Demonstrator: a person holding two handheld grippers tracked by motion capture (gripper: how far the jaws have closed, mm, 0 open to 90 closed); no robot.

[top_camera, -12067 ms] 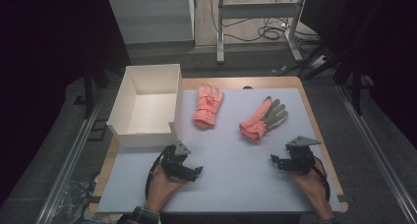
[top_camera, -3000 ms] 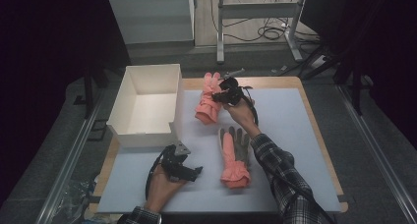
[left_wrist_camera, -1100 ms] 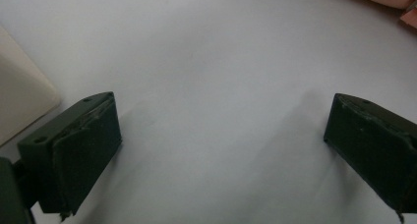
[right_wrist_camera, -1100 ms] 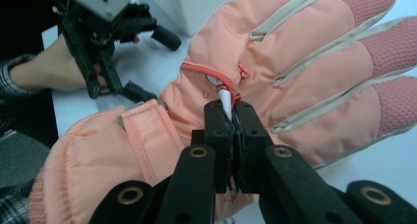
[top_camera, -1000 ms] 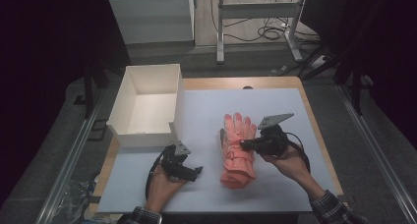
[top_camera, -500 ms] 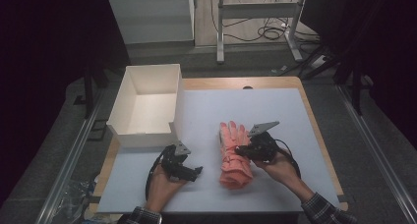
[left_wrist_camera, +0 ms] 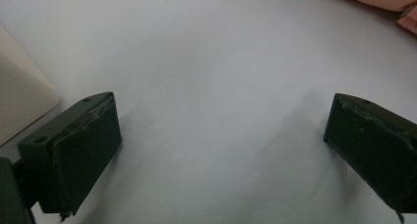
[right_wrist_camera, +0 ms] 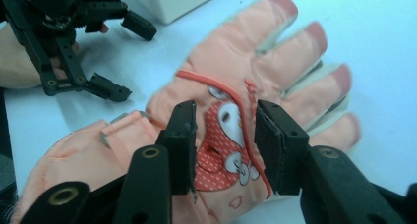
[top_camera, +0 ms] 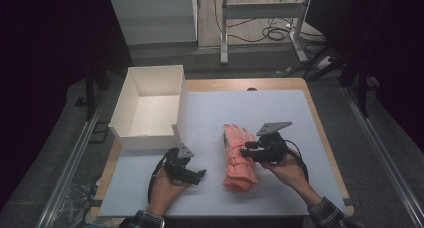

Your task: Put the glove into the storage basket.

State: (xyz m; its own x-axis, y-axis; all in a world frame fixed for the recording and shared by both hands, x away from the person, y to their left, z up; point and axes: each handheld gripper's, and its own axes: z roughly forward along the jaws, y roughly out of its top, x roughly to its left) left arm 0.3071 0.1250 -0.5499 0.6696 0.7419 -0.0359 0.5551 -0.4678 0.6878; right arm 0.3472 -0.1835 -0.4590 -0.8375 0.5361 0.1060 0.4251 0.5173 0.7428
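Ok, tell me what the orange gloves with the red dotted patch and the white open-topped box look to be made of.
Orange gloves with the red dotted patch: soft woven fabric, likely padded, matte; the surface puckers and folds, with stitched red piping and a printed patch. Greyer palm panels between the fingers may be another material. White open-topped box: probably thin card or plastic, smooth and matte; flat straight walls with crisp edges, hard to tell which.

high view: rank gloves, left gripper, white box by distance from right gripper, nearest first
1. gloves: stacked, just left of the right gripper, at its jaws.
2. left gripper: farther left, near the front edge.
3. white box: back left.
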